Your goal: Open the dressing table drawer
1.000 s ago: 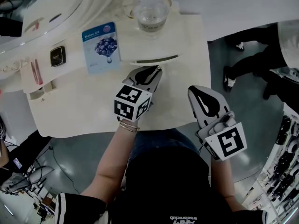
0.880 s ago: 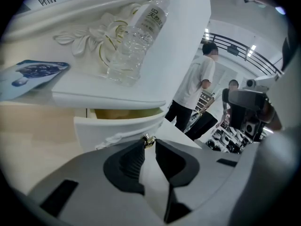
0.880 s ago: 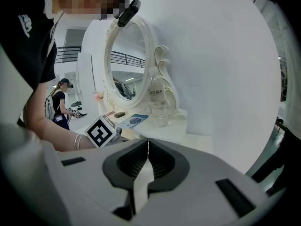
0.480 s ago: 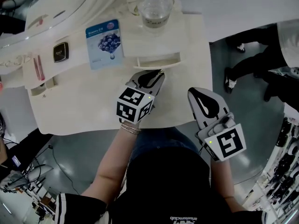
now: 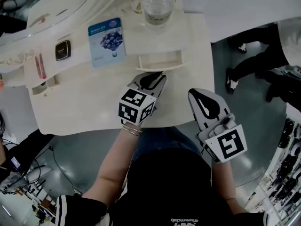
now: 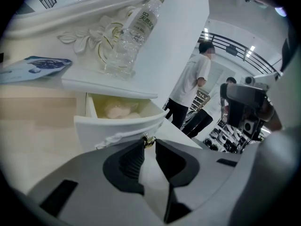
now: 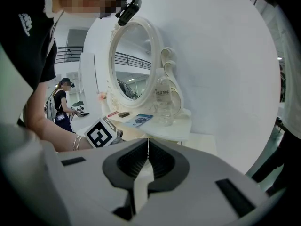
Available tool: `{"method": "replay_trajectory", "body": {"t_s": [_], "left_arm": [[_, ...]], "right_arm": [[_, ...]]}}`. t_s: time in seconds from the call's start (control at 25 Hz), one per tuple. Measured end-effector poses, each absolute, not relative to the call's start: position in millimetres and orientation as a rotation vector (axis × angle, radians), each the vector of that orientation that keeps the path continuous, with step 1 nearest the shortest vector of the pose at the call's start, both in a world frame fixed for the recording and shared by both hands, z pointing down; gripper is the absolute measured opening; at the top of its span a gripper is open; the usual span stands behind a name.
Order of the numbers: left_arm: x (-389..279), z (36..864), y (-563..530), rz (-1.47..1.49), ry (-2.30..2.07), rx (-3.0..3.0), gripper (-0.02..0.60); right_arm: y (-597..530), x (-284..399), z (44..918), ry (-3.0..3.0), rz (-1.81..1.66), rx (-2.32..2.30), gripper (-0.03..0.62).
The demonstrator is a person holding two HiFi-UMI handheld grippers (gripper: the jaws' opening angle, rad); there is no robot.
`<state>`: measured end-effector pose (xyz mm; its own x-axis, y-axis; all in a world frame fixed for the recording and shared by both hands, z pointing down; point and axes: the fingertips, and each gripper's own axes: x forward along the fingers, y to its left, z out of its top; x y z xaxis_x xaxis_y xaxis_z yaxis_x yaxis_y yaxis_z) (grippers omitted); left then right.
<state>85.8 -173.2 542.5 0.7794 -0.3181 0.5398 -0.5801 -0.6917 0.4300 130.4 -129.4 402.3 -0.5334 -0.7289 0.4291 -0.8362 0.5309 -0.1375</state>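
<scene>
Standing on grey floor (image 5: 251, 102), the cream dressing table (image 5: 89, 100) bears a bottle (image 5: 157, 7).

White dressing table (image 5: 84, 102) — water bottle (image 5: 157, 6), blue sachet (image 5: 107, 41)

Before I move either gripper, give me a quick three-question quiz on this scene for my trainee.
1. True or false: the drawer is fully closed.
2. What is the left gripper shut on? A) the bottle B) the drawer's gold knob C) the blue sachet
3. Fill in: the right gripper, jaws together, holds ____.
Key: 1 false, it stands partly open. 2 B. 3 nothing.
</scene>
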Motion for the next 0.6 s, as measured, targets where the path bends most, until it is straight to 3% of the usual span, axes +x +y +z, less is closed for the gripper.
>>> {"method": "replay_trajectory", "body": {"t_s": [0.6], "left_arm": [[65, 533, -149, 0.633, -0.64, 2.397, 0.121]], "right_arm": [[-124, 118, 390, -2.489, 0.425, 1.295, 0.02]]}}
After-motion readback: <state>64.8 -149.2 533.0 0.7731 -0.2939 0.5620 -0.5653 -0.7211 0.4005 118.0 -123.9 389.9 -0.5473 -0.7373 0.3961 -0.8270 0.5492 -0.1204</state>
